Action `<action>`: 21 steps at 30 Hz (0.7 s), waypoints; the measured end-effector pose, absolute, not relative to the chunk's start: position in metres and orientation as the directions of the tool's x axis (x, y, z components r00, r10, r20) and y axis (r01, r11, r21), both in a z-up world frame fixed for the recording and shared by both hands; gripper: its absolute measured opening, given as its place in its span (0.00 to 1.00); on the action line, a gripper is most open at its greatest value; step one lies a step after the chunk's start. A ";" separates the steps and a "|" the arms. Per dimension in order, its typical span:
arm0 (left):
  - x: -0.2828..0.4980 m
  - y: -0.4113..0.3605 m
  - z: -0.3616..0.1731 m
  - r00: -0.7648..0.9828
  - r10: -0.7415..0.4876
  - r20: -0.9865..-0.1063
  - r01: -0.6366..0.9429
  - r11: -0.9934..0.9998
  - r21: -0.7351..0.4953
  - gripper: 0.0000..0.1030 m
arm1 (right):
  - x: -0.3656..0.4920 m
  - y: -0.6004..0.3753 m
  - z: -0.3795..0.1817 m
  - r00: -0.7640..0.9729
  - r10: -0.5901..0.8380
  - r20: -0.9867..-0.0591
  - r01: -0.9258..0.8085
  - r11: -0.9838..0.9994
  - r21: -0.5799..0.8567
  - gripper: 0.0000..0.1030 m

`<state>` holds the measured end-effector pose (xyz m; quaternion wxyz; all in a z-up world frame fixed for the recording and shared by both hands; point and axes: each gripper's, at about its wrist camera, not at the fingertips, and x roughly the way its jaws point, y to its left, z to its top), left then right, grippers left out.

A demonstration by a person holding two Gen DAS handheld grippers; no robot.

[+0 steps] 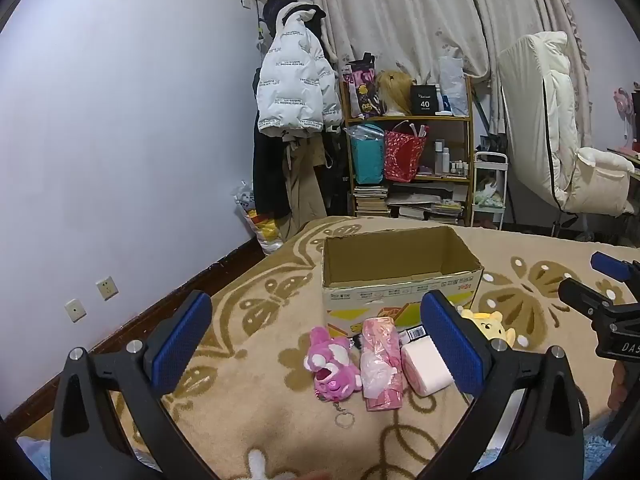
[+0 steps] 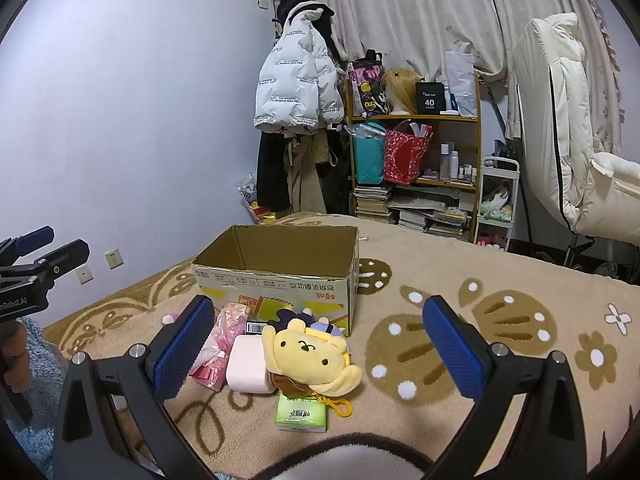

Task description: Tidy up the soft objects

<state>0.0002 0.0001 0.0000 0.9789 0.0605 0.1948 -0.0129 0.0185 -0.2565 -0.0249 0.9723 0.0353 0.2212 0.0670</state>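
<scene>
An open, empty cardboard box [image 1: 400,280] [image 2: 276,280] stands on the beige patterned blanket. In front of it lie a pink plush with a keyring [image 1: 330,362], a pink plastic packet [image 1: 380,368] [image 2: 218,344], a pale pink block [image 1: 426,366] [image 2: 248,366], a yellow dog plush [image 2: 310,360] [image 1: 490,322] and a green tissue pack [image 2: 302,412]. My left gripper [image 1: 316,348] is open above the pink plush and packet. My right gripper [image 2: 318,352] is open above the yellow plush. Neither holds anything.
The blanket [image 2: 480,320] covers a bed beside the wall. Behind it stand a cluttered shelf [image 2: 416,152], hanging coats [image 2: 296,88], a small cart [image 2: 498,200] and a white padded chair [image 2: 576,152]. A blue fluffy cloth [image 2: 40,380] lies at the near left.
</scene>
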 end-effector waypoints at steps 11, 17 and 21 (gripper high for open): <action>0.001 0.000 0.000 0.924 -0.001 -0.383 0.048 0.992 0.114 1.00 | 0.018 -0.256 -0.025 0.893 0.145 -0.427 -0.114 0.989 0.098 1.00; 0.003 0.002 -0.003 0.924 0.003 -0.383 0.045 0.992 0.115 1.00 | 0.018 -0.256 -0.025 0.893 0.146 -0.426 -0.114 0.988 0.099 1.00; 0.000 0.001 -0.005 0.924 0.003 -0.382 0.045 0.992 0.115 1.00 | 0.018 -0.256 -0.025 0.892 0.146 -0.427 -0.114 0.989 0.099 1.00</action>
